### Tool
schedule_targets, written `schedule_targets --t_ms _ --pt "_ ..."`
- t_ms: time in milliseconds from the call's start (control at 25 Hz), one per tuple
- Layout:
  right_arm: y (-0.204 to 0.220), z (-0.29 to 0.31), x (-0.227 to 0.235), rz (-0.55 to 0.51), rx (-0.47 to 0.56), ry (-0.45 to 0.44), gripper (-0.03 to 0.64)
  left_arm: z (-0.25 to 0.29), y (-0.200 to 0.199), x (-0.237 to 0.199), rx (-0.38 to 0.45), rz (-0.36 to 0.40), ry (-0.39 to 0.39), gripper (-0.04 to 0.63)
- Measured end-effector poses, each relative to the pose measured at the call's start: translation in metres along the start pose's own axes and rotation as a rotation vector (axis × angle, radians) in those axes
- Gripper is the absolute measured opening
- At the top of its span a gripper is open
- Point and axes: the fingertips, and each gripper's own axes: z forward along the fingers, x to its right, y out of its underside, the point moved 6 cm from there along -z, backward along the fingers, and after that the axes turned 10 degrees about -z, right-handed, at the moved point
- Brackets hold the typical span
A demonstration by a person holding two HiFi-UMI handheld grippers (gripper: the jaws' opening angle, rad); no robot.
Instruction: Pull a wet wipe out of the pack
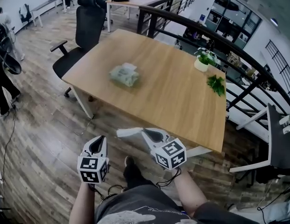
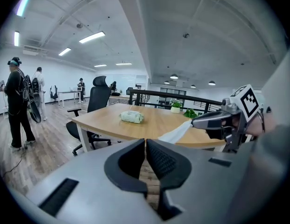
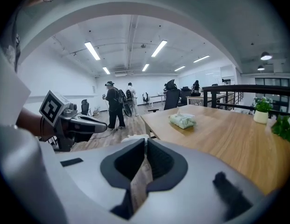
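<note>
While right tongs (image 1: 144, 133) pinch limp white wipe (image 1: 128, 132), pack (image 1: 124, 74) lies puffy.

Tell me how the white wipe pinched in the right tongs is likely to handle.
Probably floppy: the wipe droops from the right tongs in a creased, tapering strip. Likely very light, since a pinch at one end carries it. Being thin, it may stretch or tear if tugged hard, though the pictures cannot confirm that.
</note>
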Motion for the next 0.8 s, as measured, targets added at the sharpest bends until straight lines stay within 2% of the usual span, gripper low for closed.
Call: schedule_targets --t_ms 240,800 --pt "0.015 -0.021 -0.042 -0.074 -0.049 -0.018 0.032 -0.042 0.029 0.004 0.01 -0.024 -0.009 0.021" --pt "0.023 -0.05 -0.091 -0.085 -0.061 0.004 0.031 -0.099 0.05 0.006 0.048 -0.033 -0.014 0.021"
